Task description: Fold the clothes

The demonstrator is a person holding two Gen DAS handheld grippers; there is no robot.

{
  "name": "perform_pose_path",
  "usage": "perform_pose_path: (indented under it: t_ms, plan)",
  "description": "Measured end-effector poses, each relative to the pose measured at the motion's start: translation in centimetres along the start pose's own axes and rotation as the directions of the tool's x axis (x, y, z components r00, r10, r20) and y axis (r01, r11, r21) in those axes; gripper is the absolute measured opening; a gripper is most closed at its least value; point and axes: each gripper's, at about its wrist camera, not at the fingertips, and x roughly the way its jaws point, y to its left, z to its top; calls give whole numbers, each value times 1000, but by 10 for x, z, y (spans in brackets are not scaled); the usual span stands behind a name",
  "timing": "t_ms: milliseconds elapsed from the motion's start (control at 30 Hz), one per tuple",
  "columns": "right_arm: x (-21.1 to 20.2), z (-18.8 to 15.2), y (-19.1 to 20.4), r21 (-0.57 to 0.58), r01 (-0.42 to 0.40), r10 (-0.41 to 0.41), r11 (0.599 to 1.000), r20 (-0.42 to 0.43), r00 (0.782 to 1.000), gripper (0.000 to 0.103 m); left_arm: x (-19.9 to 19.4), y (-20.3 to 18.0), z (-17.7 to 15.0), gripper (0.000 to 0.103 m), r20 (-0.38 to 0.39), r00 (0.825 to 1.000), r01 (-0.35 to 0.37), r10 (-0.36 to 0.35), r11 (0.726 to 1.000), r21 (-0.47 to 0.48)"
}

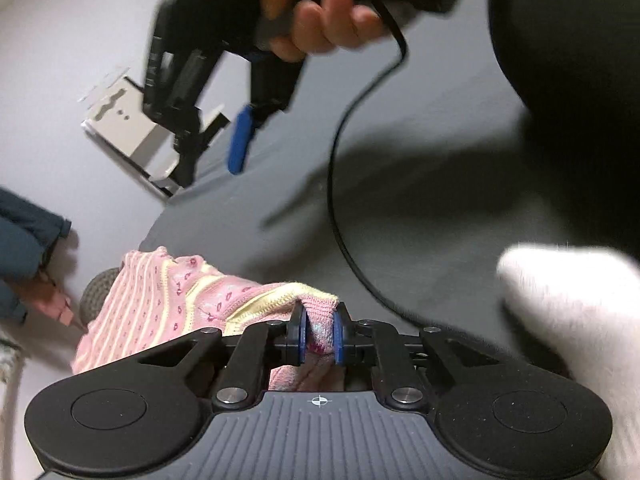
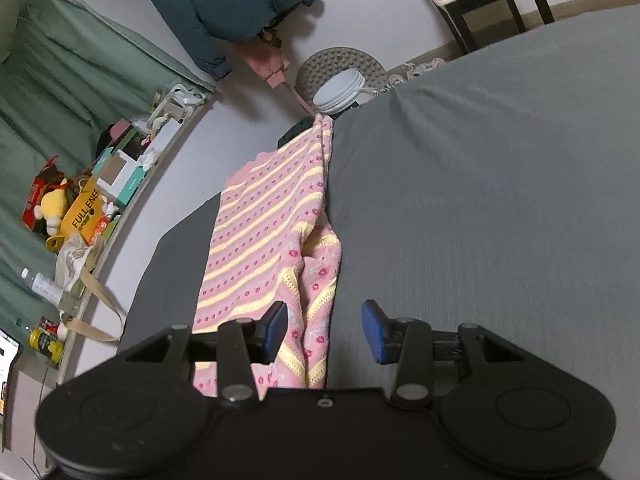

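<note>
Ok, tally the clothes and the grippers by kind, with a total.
Pink striped knit garment: 1
Dark blue jacket hanging on the wall: 1
Grippers: 2, the left gripper shut on the garment, the right gripper open
Total: 4

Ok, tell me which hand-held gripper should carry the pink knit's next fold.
Left. The left hand-held gripper is already shut on the pink knit; the right hand-held gripper is open, holding nothing.

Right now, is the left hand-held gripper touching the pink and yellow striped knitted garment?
Touching. The left wrist view shows the left hand-held gripper with its blue pads pinched shut on a fold of the pink and yellow striped knitted garment.
</note>
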Motion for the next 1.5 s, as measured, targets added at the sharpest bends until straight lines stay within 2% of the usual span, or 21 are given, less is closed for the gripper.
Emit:
perform_pose_path:
  t_ms: [100, 167, 200, 233, 267, 333, 400, 500, 567, 700, 767, 833, 967, 1000, 1033, 1167, 1200, 1233, 1267, 1433, 1500]
  plan:
    - [-2, -1, 0, -10, -10, 10, 1000, 5, 1000, 41, 3, 4, 2, 13, -14, 1000, 11, -11, 1000, -4]
    - [-1, -1, 1, -24, -11, 11, 1000, -1, 1000, 41, 3, 4, 1, 28, -23, 1000, -12, 11, 1000, -10]
    - [0, -1, 2, -40, -10, 10, 999, -3, 1000, 41, -1, 0, -2, 54, -33, 999, -37, 37, 999, 1]
    - [-1, -1, 4, -57, -10, 10, 998, -5, 1000, 41, -5, -3, -5, 90, -43, 997, -63, 64, 998, 12]
    - [-2, -2, 6, -76, -12, 12, 997, -7, 1000, 41, -12, -7, -8, 101, -35, 995, -94, 95, 995, 23]
    - [-2, -3, 12, -114, -17, 17, 993, -9, 1000, 42, -30, -10, -19, 103, 7, 989, -148, 148, 988, 51]
    - [-2, -4, 17, -142, -22, 21, 990, -14, 1000, 42, -41, -12, -31, 103, -33, 985, -168, 172, 981, 95]
    - [-1, -7, 26, -184, -25, 21, 983, -22, 1000, 42, -53, -17, -48, 103, -61, 970, -220, 236, 956, 196]
    - [-1, -9, 31, -206, -23, 18, 978, -26, 1000, 42, -57, -16, -54, 103, -66, 965, -234, 254, 946, 223]
    - [0, -10, 32, -206, -24, 16, 978, -39, 999, 42, -54, -5, -50, 97, -54, 974, -210, 222, 962, 176]
    - [0, -11, 31, -205, -20, 12, 979, -43, 999, 43, -43, -1, -48, 80, -64, 974, -202, 217, 962, 181]
    - [0, -11, 30, -202, -13, 4, 979, -43, 999, 43, -33, 3, -46, 51, -97, 976, -179, 196, 970, 162]
    - [0, -10, 27, -192, -9, 1, 981, -45, 999, 44, -18, 2, -50, 49, -128, 980, -132, 154, 977, 166]
    - [1, -10, 27, -191, -9, 0, 982, -47, 999, 44, -17, 1, -50, 47, -130, 982, -116, 140, 977, 177]
    - [2, -11, 26, -191, -8, -2, 982, -50, 999, 44, -17, -1, -51, 40, -132, 983, -101, 127, 977, 189]
    - [3, -11, 27, -200, -11, 0, 980, -58, 998, 44, -22, -5, -52, 39, -155, 981, -86, 117, 977, 193]
    - [2, -11, 27, -202, -13, 2, 979, -58, 998, 44, -22, -4, -53, 30, -167, 980, -76, 107, 980, 182]
    - [2, -11, 28, -204, -16, 4, 979, -58, 998, 44, -21, -3, -55, 16, -179, 979, -63, 94, 983, 170]
    - [1, -11, 28, -206, -18, 6, 978, -58, 998, 45, -20, -2, -56, 10, -188, 979, -44, 74, 986, 160]
    - [0, -15, 36, -268, -27, 9, 963, -68, 998, 45, -23, -3, -56, 8, -183, 983, 12, 19, 986, 166]
    - [-1, -21, 48, -370, -49, 19, 928, -85, 996, 45, -25, -3, -57, 9, -183, 983, 13, 17, 988, 157]
